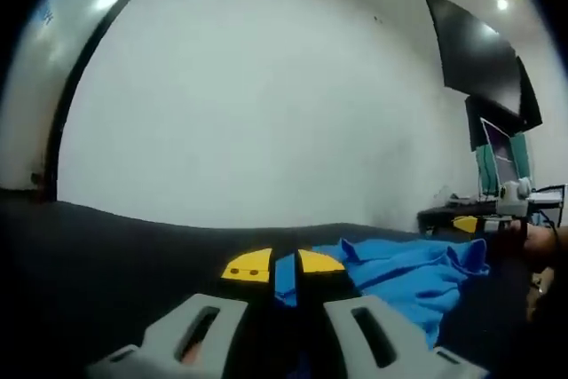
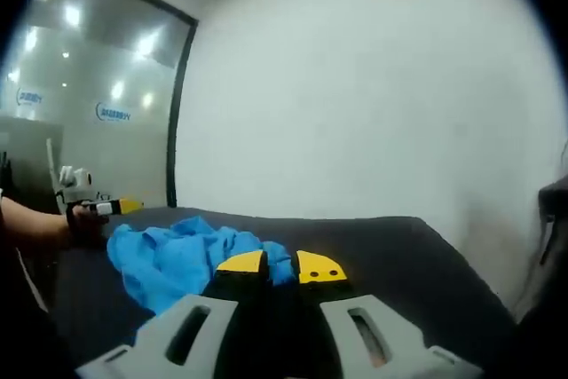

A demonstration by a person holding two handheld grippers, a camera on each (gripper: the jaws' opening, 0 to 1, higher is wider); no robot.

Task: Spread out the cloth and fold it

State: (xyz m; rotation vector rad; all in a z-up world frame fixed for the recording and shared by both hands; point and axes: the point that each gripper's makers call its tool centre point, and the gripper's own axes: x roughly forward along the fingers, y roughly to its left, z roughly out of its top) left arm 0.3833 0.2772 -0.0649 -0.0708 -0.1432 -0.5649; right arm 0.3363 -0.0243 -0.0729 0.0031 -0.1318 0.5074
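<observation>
A crumpled bright-blue fabric cloth point(image 1: 404, 274) lies bunched on a dark matte surface point(image 1: 106, 246) in front of a plain white wall point(image 1: 266, 104), with both tools brought low over it, apparently to take hold of opposite parts so the heap can be drawn out flat. In the left gripper view, the left gripper point(image 1: 284, 270) has its yellow-tipped black fingers point(image 1: 248, 266) nearly closed, a thin strip of blue showing in the narrow gap between them; they appear pinched on an edge of the cloth, the rest of which spills away toward 3 o'clock. In the right gripper view, the right gripper point(image 2: 282, 268) rests with its yellow-tipped fingers point(image 2: 319, 268) close together at the near edge of the cloth point(image 2: 177, 255), which lies mostly toward 10 o'clock of the tips; whether fabric is caught between them cannot be told. A person's hand point(image 2: 84, 217) holding the other tool shows at 9 o'clock beyond the heap. The cloth is not yet spread, so folding looks some way off.
</observation>
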